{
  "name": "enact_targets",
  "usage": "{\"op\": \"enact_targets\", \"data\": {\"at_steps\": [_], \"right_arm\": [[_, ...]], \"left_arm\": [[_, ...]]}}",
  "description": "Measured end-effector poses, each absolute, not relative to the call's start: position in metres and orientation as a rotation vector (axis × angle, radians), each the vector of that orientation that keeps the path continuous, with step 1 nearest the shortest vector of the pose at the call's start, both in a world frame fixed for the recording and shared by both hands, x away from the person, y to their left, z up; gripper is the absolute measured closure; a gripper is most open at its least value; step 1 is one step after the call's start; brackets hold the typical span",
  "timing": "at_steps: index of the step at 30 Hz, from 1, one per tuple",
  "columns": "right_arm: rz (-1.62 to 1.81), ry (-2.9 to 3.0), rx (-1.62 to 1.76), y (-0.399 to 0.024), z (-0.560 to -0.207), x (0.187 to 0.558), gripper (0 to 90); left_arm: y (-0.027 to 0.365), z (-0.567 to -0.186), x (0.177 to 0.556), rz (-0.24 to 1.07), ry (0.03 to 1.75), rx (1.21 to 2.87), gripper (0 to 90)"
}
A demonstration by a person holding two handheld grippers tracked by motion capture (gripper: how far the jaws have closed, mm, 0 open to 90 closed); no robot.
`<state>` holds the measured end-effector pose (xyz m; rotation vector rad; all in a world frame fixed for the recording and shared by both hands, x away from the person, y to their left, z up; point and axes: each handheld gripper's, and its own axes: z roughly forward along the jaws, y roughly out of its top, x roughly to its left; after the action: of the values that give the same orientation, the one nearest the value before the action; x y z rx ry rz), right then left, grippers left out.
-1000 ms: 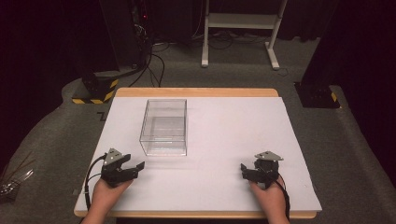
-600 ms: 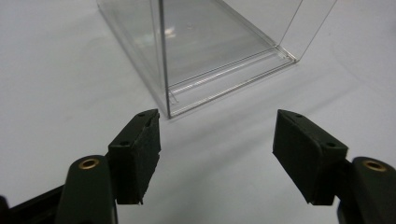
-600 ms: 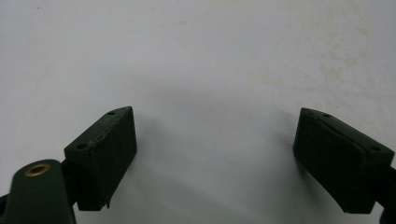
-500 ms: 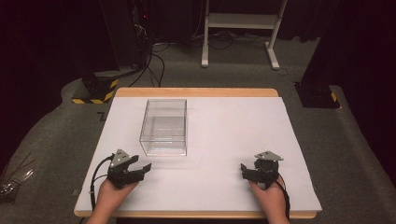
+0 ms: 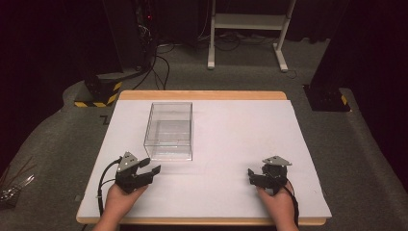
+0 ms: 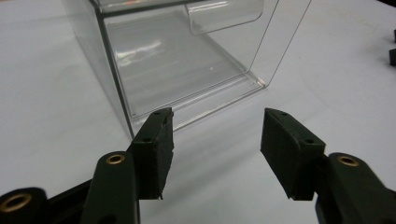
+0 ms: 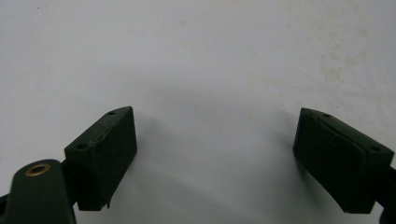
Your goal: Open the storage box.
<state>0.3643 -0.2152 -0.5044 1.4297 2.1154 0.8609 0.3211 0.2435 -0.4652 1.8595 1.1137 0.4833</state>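
A clear plastic box point(image 5: 169, 130) stands empty on the white table top point(image 5: 231, 134), left of centre. My left gripper point(image 5: 150, 167) hovers just in front of the box's near left corner and points right and forward. In the left gripper view, the left gripper point(image 6: 217, 126) has its jaws apart with nothing between them; they have just been closing. The box point(image 6: 187, 60) lies straight ahead of them. My right gripper point(image 5: 251, 176) rests near the front right, pointing left. The right gripper point(image 7: 215, 126) is wide open over bare white surface.
The table has a wooden rim point(image 5: 202, 95) at the far edge. Beyond it on the grey carpet are a black stand with yellow-black stripes point(image 5: 98, 91), cables point(image 5: 159, 62) and a white frame point(image 5: 248, 24). Small items point(image 5: 12, 185) lie on the floor at left.
My left gripper has moved right and a little up toward the box's near corner, and its jaws have narrowed. The right gripper has stayed put.
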Motion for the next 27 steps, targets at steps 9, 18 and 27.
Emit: {"op": "enact_targets", "data": {"at_steps": [9,18,27], "right_arm": [[0.861,2.115,1.428,-0.215,-0.504,0.364,13.4],[0.861,2.116,1.427,-0.215,-0.504,0.364,13.5],[0.86,2.115,1.426,-0.215,-0.504,0.364,13.5]], "left_arm": [[0.244,-0.463,0.334,0.442,1.112,1.829,43.4],[0.241,-0.46,0.345,0.434,1.113,1.795,43.4],[0.233,-0.457,0.356,0.45,1.092,1.804,43.4]]}}
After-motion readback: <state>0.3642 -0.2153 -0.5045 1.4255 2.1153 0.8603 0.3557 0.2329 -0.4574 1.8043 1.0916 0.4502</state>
